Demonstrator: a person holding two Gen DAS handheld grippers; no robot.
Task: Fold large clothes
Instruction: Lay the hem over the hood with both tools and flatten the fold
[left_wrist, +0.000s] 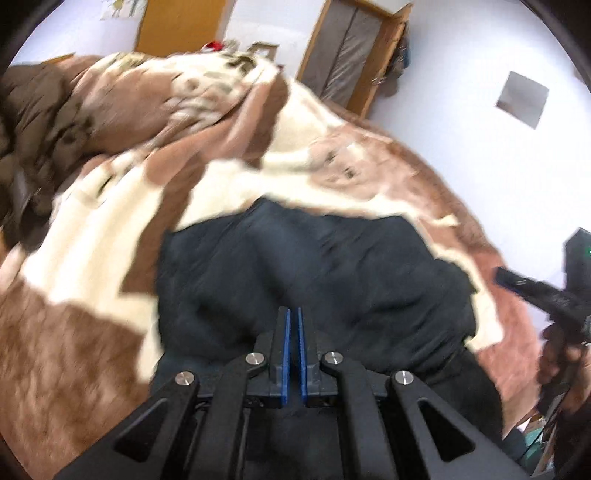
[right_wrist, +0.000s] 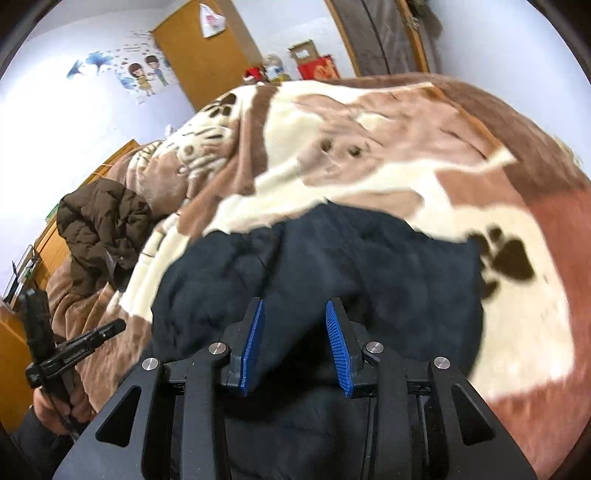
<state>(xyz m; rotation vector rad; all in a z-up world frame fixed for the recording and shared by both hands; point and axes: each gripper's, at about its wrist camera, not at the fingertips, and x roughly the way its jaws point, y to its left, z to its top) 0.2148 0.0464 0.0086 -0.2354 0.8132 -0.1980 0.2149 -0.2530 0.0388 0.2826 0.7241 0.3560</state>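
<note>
While the dark garment (right_wrist: 325, 266) lies bunched on the near part of the bed, directly ahead of and below both grippers, its long axis appears to run left to right across the views. Fabric looks thick, soft and matte, navy to black, with rounded puffy folds; edges are irregular, not yet squared.

Right gripper (right_wrist: 295, 310): jaws partly apart, blue ribbed pads bare, nothing pressed between them, garment just beyond the tips. Left gripper (left_wrist: 294, 314): jaws nearly together, only a thin slit showing, no cloth visibly pinched.

Judgement: the right hand, already parted, seems better set to take a fold edge; neither is clearly nearer.

Underneath, a plush blanket (right_wrist: 369, 147) in brown, tan and cream with paw prints covers the bed. At far left sits a brown quilted jacket (right_wrist: 103, 225), crumpled.
</note>
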